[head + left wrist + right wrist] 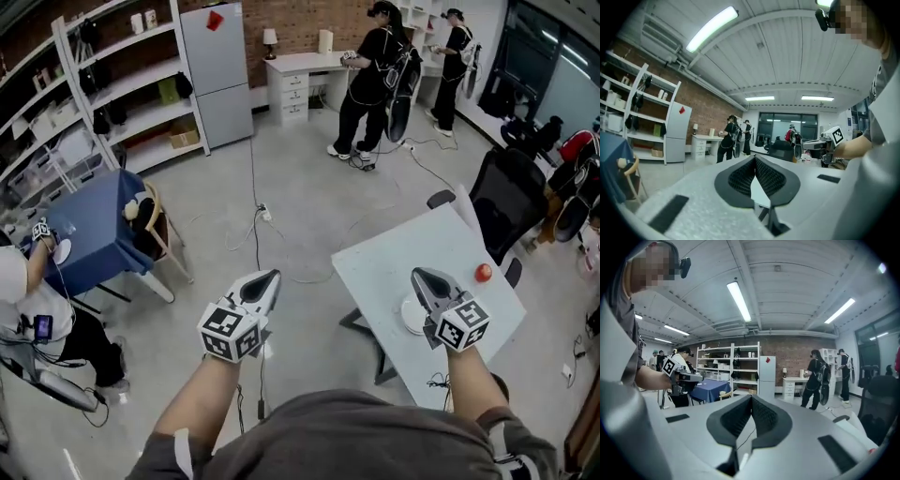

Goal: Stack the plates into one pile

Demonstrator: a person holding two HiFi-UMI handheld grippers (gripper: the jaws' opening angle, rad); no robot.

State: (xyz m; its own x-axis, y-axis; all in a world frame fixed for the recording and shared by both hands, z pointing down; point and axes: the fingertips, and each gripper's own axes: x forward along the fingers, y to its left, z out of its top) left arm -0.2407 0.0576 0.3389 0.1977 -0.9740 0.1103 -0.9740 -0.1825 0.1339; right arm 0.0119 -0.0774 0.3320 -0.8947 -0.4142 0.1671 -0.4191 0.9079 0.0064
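Observation:
A small pile of white plates [409,317] lies on the white table [384,258] at the lower right of the head view, partly hidden behind my right gripper [419,275]. That gripper is held up over the table, shut and empty. My left gripper [270,278] is up over the floor to the left of the table, also shut and empty. In the left gripper view the jaws [754,158] meet at their tips and look level across the room. The right gripper view shows its jaws [751,397] closed the same way. Neither gripper view shows the plates.
A red ball-like thing [483,273] rests near the table's right edge, with a black office chair [506,192] behind it. Cables [258,220] run over the floor. A blue table [98,230], a wooden chair [159,230] and a seated person stand at the left; two people [375,80] are at the far desk.

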